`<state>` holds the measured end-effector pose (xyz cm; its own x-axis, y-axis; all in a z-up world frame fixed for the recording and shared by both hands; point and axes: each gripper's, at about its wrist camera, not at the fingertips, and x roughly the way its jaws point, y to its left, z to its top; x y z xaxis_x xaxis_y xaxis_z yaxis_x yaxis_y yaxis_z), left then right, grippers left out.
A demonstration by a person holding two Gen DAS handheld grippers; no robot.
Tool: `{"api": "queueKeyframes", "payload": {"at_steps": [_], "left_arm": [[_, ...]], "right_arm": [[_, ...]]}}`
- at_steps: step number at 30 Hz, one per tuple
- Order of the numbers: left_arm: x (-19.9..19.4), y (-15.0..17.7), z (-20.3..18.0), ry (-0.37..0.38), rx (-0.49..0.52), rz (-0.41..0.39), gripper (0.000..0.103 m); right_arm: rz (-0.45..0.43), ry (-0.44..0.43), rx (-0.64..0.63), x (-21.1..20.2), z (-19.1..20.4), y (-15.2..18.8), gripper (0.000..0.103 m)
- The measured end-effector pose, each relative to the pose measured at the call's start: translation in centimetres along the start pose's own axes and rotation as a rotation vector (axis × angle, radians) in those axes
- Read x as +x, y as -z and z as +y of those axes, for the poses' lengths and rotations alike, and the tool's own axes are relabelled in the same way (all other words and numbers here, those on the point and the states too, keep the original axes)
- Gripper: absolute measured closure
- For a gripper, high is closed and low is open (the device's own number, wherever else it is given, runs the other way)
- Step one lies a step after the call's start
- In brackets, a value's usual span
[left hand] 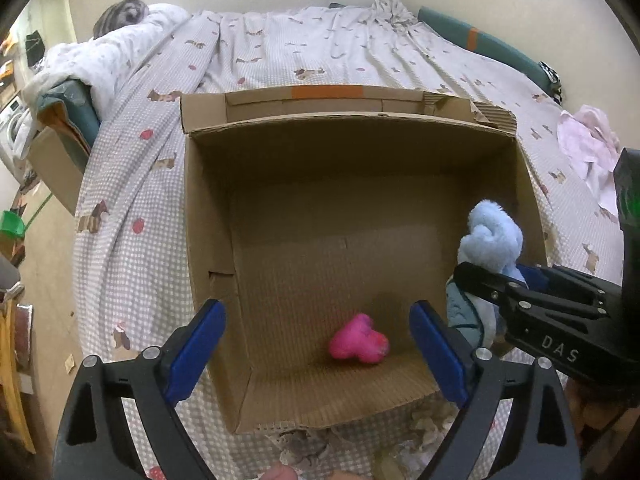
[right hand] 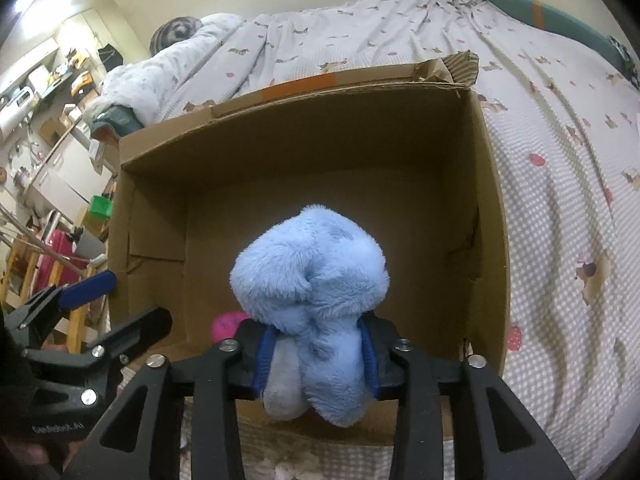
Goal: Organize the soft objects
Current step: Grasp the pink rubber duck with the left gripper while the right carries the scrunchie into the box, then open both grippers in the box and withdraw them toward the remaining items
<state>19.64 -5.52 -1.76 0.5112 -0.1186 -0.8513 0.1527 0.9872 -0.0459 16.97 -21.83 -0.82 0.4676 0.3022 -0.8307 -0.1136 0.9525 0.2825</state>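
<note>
An open cardboard box (left hand: 208,208) (right hand: 492,208) lies on the bed. A pink plush toy (left hand: 359,339) rests on its floor near the front; it peeks out in the right wrist view (right hand: 225,326). My left gripper (left hand: 318,344) is open and empty, its blue pads (left hand: 196,344) on either side of the box's front opening, above the pink toy. My right gripper (right hand: 316,356) is shut on a fluffy light blue plush toy (right hand: 312,292) and holds it over the box's front right edge; it also shows in the left wrist view (left hand: 490,240).
The bed has a checked sheet with dog prints (left hand: 320,52). A pink cloth (left hand: 588,144) lies at the right. A white duvet (left hand: 120,48) and a striped pillow (left hand: 120,16) lie at the far left. Furniture and clutter stand on the floor at left (right hand: 52,128).
</note>
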Motion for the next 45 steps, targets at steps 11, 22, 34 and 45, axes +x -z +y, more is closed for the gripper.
{"api": "queueKeyframes", "payload": {"at_steps": [11,22,34,45], "left_arm": [[-0.4,-0.3,1.2,0.019,-0.054,0.004,0.011],[-2.6,1.3,2.9,0.03,-0.143,-0.003,0.011],[-5.4,4.0,5.3,0.002,-0.199,0.017,0.011],[-4.7,9.2,7.7,0.007,-0.333,0.17,0.011]], "right_arm": [[-0.062,-0.016,0.059,-1.1,-0.4,-0.4,0.027],[-0.088,0.016,-0.015,-2.8,0.9,0.7,0.027],[-0.086,-0.001,-0.102,-5.7,3.3,3.5,0.027],[0.054,-0.164,0.106,-5.5,1.5,7.6,0.027]]}}
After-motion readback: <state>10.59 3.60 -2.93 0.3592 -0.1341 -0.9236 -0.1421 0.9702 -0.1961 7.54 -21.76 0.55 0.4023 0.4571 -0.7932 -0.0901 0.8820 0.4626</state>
